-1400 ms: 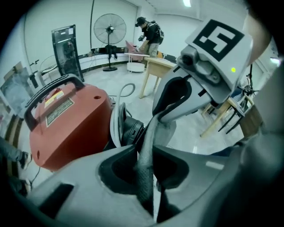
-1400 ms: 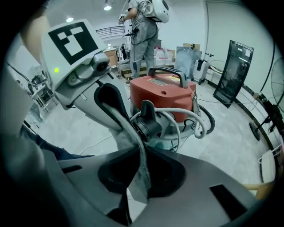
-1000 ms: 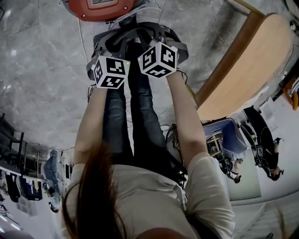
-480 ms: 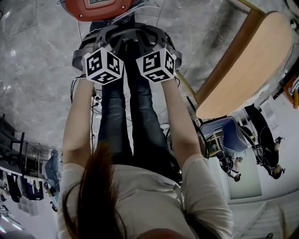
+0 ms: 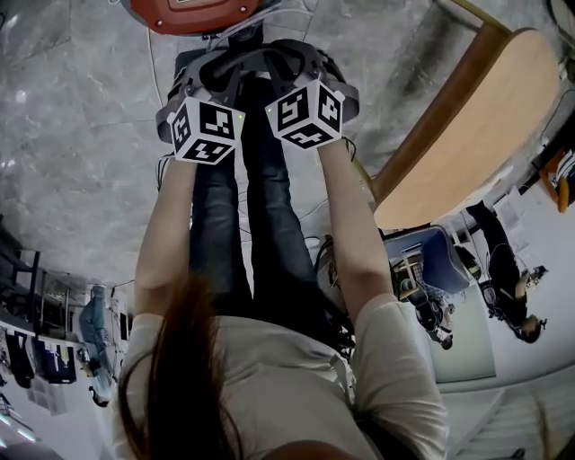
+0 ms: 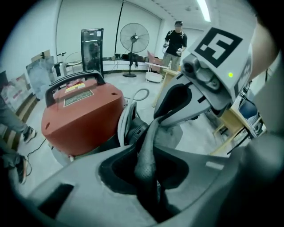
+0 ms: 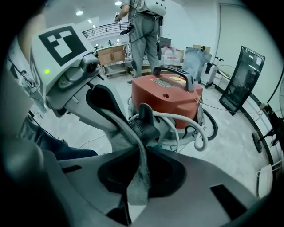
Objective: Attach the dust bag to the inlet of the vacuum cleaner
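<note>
The red vacuum cleaner (image 5: 189,13) stands on the floor just past both grippers. Its black inlet (image 6: 136,129) (image 7: 144,122) faces me. The grey fabric dust bag (image 5: 252,65) hangs stretched between the two grippers right in front of the inlet. My left gripper (image 5: 208,83) (image 6: 148,177) is closing its jaws with a strip of the bag (image 6: 146,155) pinched between them. On the other side my right gripper (image 5: 292,70) (image 7: 135,195) is shut on the bag's edge (image 7: 138,177). Whether the bag's opening sits over the inlet is hidden by fabric.
A white hose (image 7: 195,131) loops round the vacuum's base, with cables on the marble floor (image 5: 81,135). A wooden seat (image 5: 467,135) stands close on the right. My legs in jeans (image 5: 260,207) are below the grippers. A standing fan (image 6: 134,37) and people are far off.
The left marker cube swung out to the left, then came partway back and rolled a little. The right cube rolled slightly. Both hands stay at the vacuum with the bag still held.
</note>
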Motion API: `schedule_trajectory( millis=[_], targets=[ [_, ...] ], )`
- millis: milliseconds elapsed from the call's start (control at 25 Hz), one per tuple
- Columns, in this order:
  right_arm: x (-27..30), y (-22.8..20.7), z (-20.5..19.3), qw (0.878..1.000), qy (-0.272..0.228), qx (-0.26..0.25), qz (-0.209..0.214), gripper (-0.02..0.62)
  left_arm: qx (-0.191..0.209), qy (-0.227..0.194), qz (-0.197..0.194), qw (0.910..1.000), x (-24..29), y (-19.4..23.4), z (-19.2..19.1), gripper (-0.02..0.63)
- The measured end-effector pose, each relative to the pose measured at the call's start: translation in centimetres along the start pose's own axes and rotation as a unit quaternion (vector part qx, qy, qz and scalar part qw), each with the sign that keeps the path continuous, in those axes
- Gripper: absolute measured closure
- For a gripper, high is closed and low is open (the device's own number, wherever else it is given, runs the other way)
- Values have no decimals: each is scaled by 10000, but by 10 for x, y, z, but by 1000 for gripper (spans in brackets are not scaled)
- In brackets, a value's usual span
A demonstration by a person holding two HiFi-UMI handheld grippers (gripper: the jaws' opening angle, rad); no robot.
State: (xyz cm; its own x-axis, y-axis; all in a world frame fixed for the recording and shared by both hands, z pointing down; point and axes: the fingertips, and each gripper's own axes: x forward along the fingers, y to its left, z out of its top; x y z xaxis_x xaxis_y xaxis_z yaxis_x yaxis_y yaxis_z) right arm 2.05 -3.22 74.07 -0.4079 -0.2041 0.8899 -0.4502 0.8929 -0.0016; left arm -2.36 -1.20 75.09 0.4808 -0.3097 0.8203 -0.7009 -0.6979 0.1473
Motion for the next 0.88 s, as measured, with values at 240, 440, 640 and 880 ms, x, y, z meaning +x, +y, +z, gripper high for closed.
schedule_trajectory(
  millis=[240,440,640,880],
  targets=[
    [-1,1,-2,9990,-93,389,-219,541,644,260,-296,9971,2,1,0,517],
    [-3,1,-3,9976,-160,608,-303,541,1288,382,-595,9891,3,1,4,507],
    [0,-1,-1,9999,-43,115,-26,540,471,129,-479,9977,3,-1,1,523],
    [0,-1,0,9990,-48,424,-90,538,261,197,-631,9975,4,1,-1,525]
  ],
)
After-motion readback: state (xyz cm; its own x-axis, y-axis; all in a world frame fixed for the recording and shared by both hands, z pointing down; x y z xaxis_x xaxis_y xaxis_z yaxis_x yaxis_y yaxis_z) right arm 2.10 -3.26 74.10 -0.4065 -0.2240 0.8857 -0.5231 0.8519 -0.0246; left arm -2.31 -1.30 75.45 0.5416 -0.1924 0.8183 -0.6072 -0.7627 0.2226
